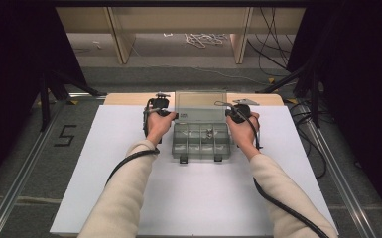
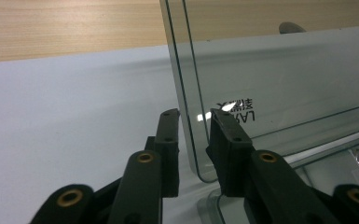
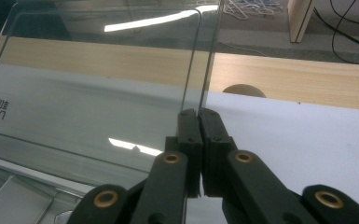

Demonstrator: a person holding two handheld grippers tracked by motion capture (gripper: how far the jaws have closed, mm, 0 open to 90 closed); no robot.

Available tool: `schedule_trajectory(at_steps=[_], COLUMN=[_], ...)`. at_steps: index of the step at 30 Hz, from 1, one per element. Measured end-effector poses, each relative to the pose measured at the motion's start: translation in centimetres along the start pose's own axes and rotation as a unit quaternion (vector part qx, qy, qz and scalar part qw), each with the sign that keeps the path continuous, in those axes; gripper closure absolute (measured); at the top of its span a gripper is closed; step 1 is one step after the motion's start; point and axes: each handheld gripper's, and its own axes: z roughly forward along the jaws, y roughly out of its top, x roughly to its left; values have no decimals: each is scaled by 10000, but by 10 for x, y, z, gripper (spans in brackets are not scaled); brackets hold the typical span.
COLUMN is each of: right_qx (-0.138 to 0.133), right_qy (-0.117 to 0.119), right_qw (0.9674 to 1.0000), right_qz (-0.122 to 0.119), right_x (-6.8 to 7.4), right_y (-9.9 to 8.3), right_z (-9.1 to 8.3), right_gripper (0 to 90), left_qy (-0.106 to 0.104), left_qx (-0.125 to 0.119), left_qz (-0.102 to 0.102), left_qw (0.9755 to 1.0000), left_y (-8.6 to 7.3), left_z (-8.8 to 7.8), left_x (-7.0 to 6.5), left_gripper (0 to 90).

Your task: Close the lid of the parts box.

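Near the tabletop's (image 1: 129, 198) far edge sits a clear plastic compartment box (image 1: 201, 141), its thin, glossy lid (image 3: 98, 88) standing upright. The right gripper (image 3: 198, 114) has its fingers clamped on one side edge, steadying it; the left gripper (image 2: 196, 119) straddles the opposite edge, fingers seemingly not quite touching, likely to share the load.

Clear compartment box (image 1: 200, 141) on white table (image 1: 193, 198), lid (image 1: 200, 105) upright, left claw (image 1: 174, 116) and right claw (image 1: 226, 115) at its side edges

grey floor (image 1: 25, 163) with a taped "5" (image 1: 65, 135), wooden shelving (image 1: 178, 29) behind, dark curtains (image 1: 10, 74) either side
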Motion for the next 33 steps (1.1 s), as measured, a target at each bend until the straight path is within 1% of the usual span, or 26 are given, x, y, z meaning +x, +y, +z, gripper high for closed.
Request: schedule_trajectory(at_steps=[1,4,5,6,7,9,10,11,12,13,15,17,18,20,21,22,23,24,25,26,27,28,30,31,32,33], right_qx=[-59,-54,18,9,18,15,-7,-8,-9,-20,-73,-61,-86,-75,-24,-70,-72,-86,-113,-141,-156,-145,-179,-188,-128,-138], right_qy=[-1,10,10,-12,-1,-3,-12,-13,-14,-7,-19,-13,-14,-1,-20,16,30,27,8,5,17,0,-27,-68,-52,-32], right_qw=[10000,10000,10000,10000,10000,10000,10000,10000,10000,10000,10000,10000,10000,9999,10000,10000,10000,9999,9998,9998,9997,9997,9996,9996,9997,9996], right_qz=[-27,-53,25,-20,10,9,25,37,49,47,-5,34,46,83,60,50,37,112,143,168,193,204,202,177,213,252], right_x=[-1,-1,-1,-1,-1,-2,-2,-2,-2,-2,-2,-1,-1,-2,-2,-3,-4,-4,-4,-5,-5,-6,-6,-7,-8,-8], right_y=[0,0,-1,-1,-1,-2,-3,-3,-3,-3,-4,-4,-5,-5,-4,-4,-2,-1,2,5,9,13,21,25,30,34], right_z=[0,-1,-2,-2,-2,-2,-2,-2,-2,-2,-2,-3,-3,-4,-5,-4,-4,-5,-5,-5,-5,-6,-4,-4,-4,-3], right_gripper=[890,890,890,890,890,890,890,890,890,890,889,885,883,876,870,863,858,850,840,831,823,815,801,798,791,781], left_qy=[-6,40,53,64,88,154,167,184,229,248,302,276,278,282,278,267,271,270,274,279,286,285,288,280,288,277], left_qx=[14,-4,-24,-45,-54,-86,-107,-123,-167,-176,-314,-391,-318,-513,-492,-679,-671,-631,-769,-744,-812,-708,-916,-763,-778,-853], left_qz=[48,-84,-137,-136,-105,-209,-156,-187,-326,-199,-190,-151,-31,-57,26,71,5,143,98,191,178,351,194,388,377,345], left_qw=[10000,10000,9999,9999,9999,9996,9997,9996,9991,9993,9989,9987,9991,9983,9984,9973,9974,9975,9966,9967,9961,9965,9952,9959,9958,9954], left_y=[0,0,0,0,1,0,0,0,-1,-2,-4,-6,-6,-8,-9,-10,-11,-11,-12,-13,-14,-14,-14,-14,-13,-13], left_z=[1,3,3,3,3,2,2,0,0,-1,-1,-3,-6,-6,-8,-6,-8,-10,-10,-12,-11,-14,-12,-15,-15,-14], left_x=[1,2,2,2,1,-2,-1,-2,-5,-4,-6,-6,-5,-8,-7,-7,-9,-8,-10,-10,-11,-9,-13,-10,-11,-12], left_gripper=[766,812,828,848,854,864,871,878,883,885,888,889,889,889,889,889,889,888,888,888,888,887,888,888,888,888])
